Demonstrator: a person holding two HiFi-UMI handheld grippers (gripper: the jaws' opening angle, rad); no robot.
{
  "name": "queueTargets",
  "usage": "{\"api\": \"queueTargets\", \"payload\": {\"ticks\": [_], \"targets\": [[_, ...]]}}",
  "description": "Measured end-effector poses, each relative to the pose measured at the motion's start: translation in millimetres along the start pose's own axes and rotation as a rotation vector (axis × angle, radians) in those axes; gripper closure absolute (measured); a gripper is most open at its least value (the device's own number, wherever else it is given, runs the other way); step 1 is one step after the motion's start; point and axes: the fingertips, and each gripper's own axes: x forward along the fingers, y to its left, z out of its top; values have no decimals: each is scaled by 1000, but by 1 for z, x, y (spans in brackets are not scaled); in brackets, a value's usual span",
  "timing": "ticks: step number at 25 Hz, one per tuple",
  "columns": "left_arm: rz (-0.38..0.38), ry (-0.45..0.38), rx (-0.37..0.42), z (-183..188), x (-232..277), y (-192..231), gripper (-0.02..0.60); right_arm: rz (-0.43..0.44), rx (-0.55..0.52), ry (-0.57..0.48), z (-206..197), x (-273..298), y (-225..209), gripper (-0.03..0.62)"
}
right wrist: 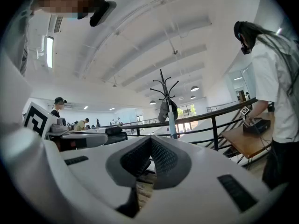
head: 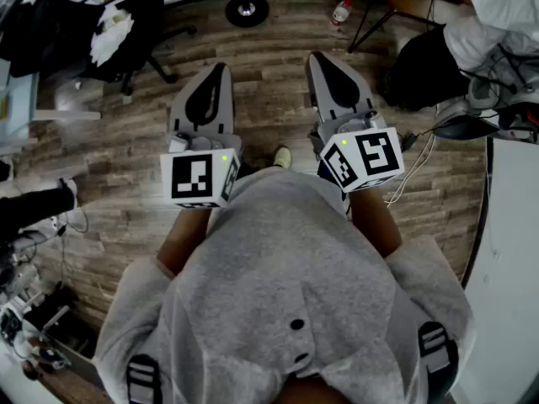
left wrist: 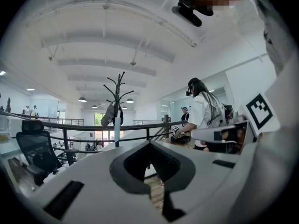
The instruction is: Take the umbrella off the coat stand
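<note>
A black coat stand (left wrist: 117, 94) with curved hooks rises some way ahead of both grippers, also in the right gripper view (right wrist: 164, 90). A grey bundle (left wrist: 110, 115) hangs from a hook, and a pale blue length (left wrist: 117, 133) runs down along the pole; I cannot tell which is the umbrella. In the head view a round black base (head: 247, 8) with a pole stands on the floor ahead. My left gripper (head: 217, 70) and right gripper (head: 320, 59) are held level side by side, short of the stand. Both have their jaws together with nothing between them.
A black railing (left wrist: 84, 125) crosses behind the stand. A person in a white shirt (left wrist: 202, 115) stands at a wooden desk (right wrist: 247, 141) on the right. A black office chair (head: 126, 32) is at far left, a bottle (head: 341, 11) lies on the floor, and a white table (head: 514, 259) is at right.
</note>
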Motion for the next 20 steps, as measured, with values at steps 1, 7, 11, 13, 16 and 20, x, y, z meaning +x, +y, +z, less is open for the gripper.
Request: {"api": "queueTargets", "payload": {"ticks": [1,7,11,13,16,20], "targets": [[-4,6,-5,-1,-1,-4,571,1,-4,9,-1,-2,1,585],[-9,18,-32,-1,5,-14,571,19,-7,30,-4,-3,1,585],[-1,24,-31,2,9,-12,571,9,-2,29,0,2,-5,585],[1,24,-19,3,9,-12,571,16,3,24,3,2,-7,585],[7,18,-16,7,7,-13,571,12,-9,18,6,-2,-7,585],[16,15,1,7,5,-20,571,12,5,10,6,-12,-13,585]]}}
